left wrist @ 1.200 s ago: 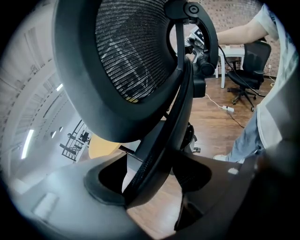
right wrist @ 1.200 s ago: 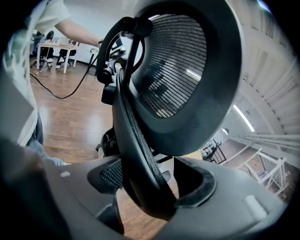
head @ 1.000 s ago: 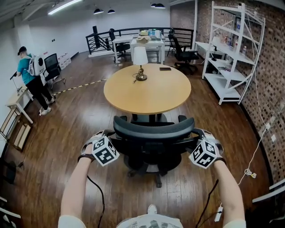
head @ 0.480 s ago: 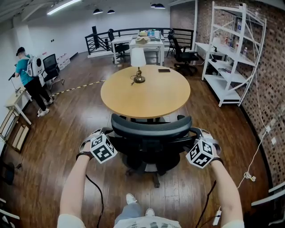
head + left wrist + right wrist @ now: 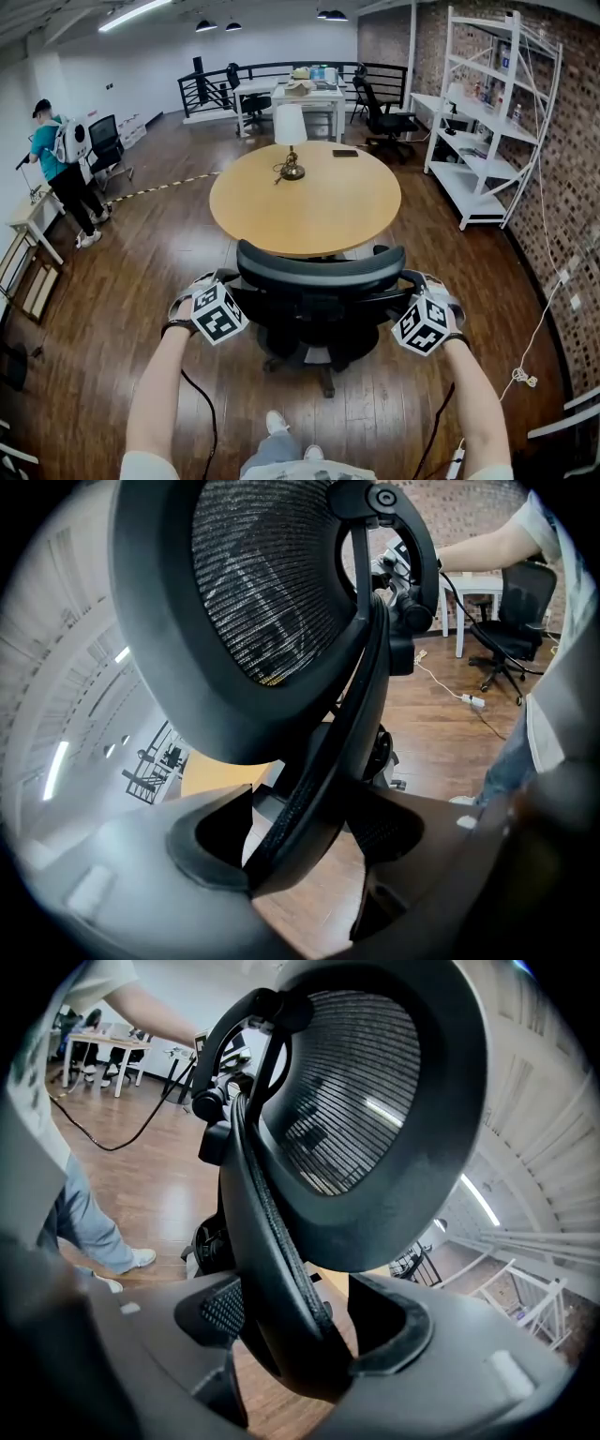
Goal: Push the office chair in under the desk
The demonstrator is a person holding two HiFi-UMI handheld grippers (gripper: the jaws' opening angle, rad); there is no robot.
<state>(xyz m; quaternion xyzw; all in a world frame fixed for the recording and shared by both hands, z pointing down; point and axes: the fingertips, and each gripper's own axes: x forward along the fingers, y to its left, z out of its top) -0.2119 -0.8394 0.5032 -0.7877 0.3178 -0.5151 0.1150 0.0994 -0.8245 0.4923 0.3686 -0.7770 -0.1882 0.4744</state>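
Black mesh on a curved plastic frame: is that the office chair (image 5: 319, 274)? Where does it stand against the round table (image 5: 305, 202)? — K.

Yes. It stands at the table's near edge. In the head view the backrest top overlaps the table rim, and the star base sits on the floor (image 5: 141, 272) on the table's near side. Contact between chair and table: cannot tell. — M.

Grippers? — K.

The left gripper (image 5: 232, 284) pinches the backrest's left side rail. The ribbed rim runs straight through between its pads, and both pads bear on it. The right gripper (image 5: 407, 284) does the same on the right side rail. Both are on the table's near side. — M.

Containers? — K.

One: a white open metal shelf rack (image 5: 487, 112), right of the table, along the brick wall (image 5: 562, 141). There are small items on its shelves, too small to identify. On the table's far half is a lamp (image 5: 291, 131) with a white shade and a brass-coloured round base. A flat dark rectangle (image 5: 345, 152) lies right of it. — M.

Surfaces? — K.

Table top: pale wood, matt, circular. Floor: dark glossy planks. A person (image 5: 58, 164) in a teal top with a white backpack stands well left of the table. — M.
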